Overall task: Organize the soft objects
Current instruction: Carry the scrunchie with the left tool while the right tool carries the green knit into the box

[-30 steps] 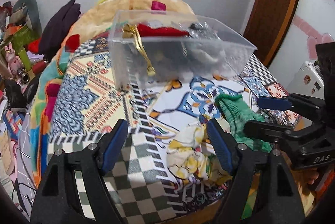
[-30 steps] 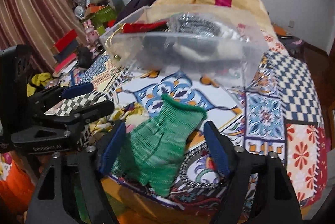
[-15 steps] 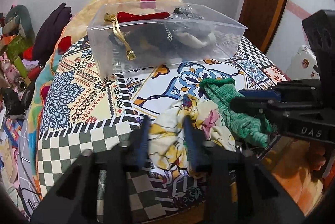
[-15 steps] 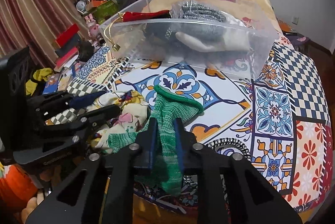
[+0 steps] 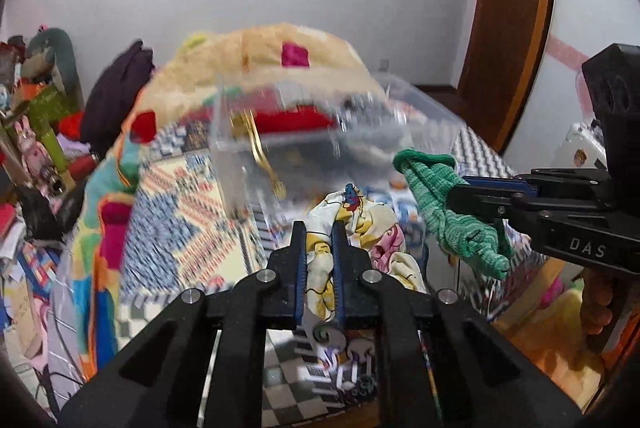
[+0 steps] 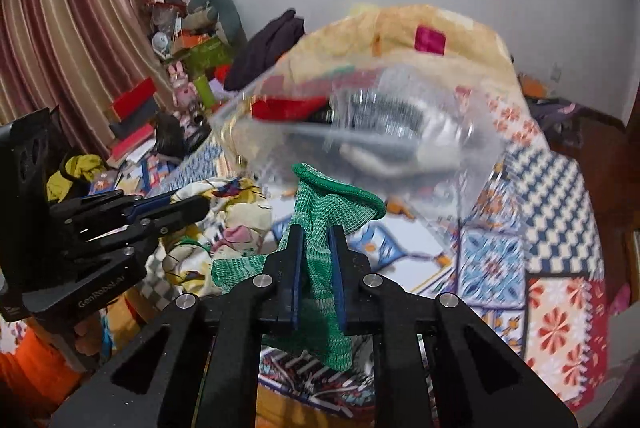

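Observation:
My left gripper (image 5: pixel 319 232) is shut on a yellow and white printed cloth (image 5: pixel 368 224) and holds it lifted above the patterned bedspread (image 5: pixel 176 204). My right gripper (image 6: pixel 315 234) is shut on a green knitted glove (image 6: pixel 332 200), which hangs from its jaws; the glove also shows in the left wrist view (image 5: pixel 444 204). The clear plastic box (image 5: pixel 320 140) with red, grey and dark soft things inside stands just beyond both grippers, blurred; it also shows in the right wrist view (image 6: pixel 380 132). The left gripper shows at the left of the right wrist view (image 6: pixel 200 206).
A big yellow fuzzy blanket heap (image 5: pixel 260 56) lies behind the box. Clutter of toys, books and clothes (image 6: pixel 168 96) fills the left side by the curtain (image 6: pixel 72 28). A wooden door (image 5: pixel 512 8) stands at the right. The bed edge lies under the grippers.
Both grippers have closed on their cloths and lifted them off the bedspread toward the box. The view has tilted upward.

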Demonstrator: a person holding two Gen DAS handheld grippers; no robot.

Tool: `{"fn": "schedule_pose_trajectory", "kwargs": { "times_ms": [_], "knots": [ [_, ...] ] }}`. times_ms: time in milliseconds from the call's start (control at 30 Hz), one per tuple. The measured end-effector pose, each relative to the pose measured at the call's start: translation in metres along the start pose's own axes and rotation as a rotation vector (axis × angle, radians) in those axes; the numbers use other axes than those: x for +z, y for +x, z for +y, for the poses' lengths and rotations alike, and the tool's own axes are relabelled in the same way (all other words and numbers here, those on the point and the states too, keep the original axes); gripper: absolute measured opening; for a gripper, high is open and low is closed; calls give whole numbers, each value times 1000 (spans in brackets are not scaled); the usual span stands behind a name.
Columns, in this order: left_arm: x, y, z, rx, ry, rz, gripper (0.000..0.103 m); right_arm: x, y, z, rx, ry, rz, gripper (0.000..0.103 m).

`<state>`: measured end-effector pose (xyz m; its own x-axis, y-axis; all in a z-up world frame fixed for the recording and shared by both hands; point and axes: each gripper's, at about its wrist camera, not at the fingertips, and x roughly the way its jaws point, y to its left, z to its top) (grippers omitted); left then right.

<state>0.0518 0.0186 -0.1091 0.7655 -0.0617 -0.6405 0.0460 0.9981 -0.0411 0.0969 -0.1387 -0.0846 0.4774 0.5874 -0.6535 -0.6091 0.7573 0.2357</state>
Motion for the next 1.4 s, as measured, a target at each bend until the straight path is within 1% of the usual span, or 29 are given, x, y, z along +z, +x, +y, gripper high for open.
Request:
{"fn": "schedule_pose_trajectory", "kwargs": {
  "times_ms": [133, 300, 500, 633, 800, 967, 1167, 1200, 1267, 1300, 1333, 1400],
  "knots": [
    [20, -12, 5, 12, -13, -69, 11, 20, -12, -1, -18, -5, -72, 11],
    [50, -21, 11, 31, -19, -148, 11, 44, -16, -1, -57, -22, -139, 12],
    [78, -12, 17, 66, -24, -179, 11, 70, -8, 1, -100, -44, -180, 12],
    [93, 5, 23, 69, -43, -160, 11, 82, 6, 1, -130, -56, -189, 12],
    [103, 36, 36, 94, -65, -109, 11, 91, 30, -5, -142, -50, -149, 12],
    [101, 67, 39, 100, -76, -40, 11, 94, 55, -8, -136, -52, -85, 12],
    [95, 95, 41, 109, -66, 33, 11, 90, 77, -13, -134, -51, -14, 12],
    [93, 98, 41, 108, -63, 42, 11, 90, 79, -12, -134, -58, -5, 15],
    [91, 100, 40, 112, -57, 51, 11, 90, 81, -10, -137, -72, 9, 15],
    [91, 101, 40, 111, -55, 56, 13, 90, 81, -9, -144, -79, 15, 20],
    [91, 101, 40, 109, -54, 59, 16, 90, 81, -9, -146, -85, 20, 22],
    [90, 97, 39, 106, -54, 56, 22, 90, 78, -9, -145, -87, 25, 30]
  ]
}}
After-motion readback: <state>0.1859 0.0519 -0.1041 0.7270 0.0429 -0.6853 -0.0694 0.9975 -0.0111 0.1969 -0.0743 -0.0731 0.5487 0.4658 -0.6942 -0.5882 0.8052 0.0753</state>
